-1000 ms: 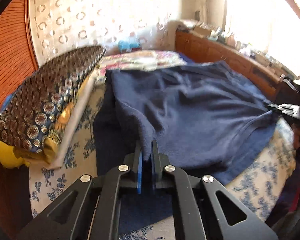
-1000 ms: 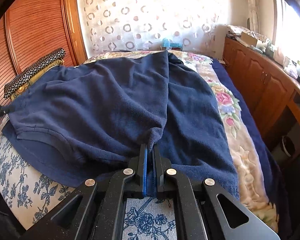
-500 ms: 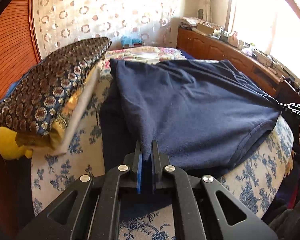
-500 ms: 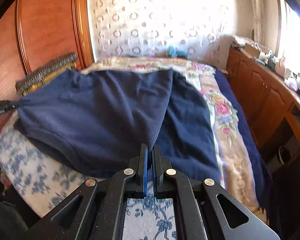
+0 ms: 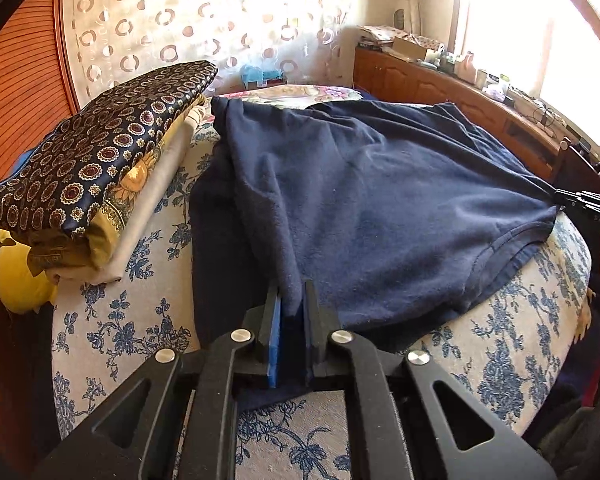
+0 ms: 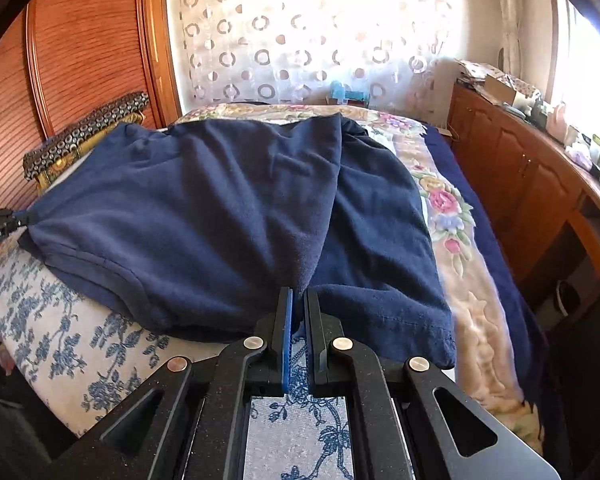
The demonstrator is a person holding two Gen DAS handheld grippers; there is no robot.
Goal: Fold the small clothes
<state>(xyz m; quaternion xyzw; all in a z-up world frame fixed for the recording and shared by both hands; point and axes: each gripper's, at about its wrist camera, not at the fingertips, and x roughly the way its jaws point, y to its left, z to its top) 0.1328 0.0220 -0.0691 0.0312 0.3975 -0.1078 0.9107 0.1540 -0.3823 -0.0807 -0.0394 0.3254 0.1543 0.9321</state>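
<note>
- Two claws at the near corners of the navy garment (image 5: 380, 208), which lies folded over on the floral bed cover (image 5: 132, 320)
- Left gripper (image 5: 291, 300): jaws opening, cloth between them; corner could drag askew if I lift early
- Right gripper (image 6: 296, 300): pinching its corner (a thin bite), may tug the fold crooked

Lay spread over the middle of the blue-flowered white bedspread (image 5: 140, 332): a dark navy fleece garment (image 5: 380, 208). Stood stacked left of that garment, blocking that side: folded patterned cloths (image 5: 100, 168). Ran along its right: a wooden cabinet (image 6: 520, 184), with flowered blanket (image 6: 448, 216) between. Stayed bare: bedspread along the near edge.
</note>
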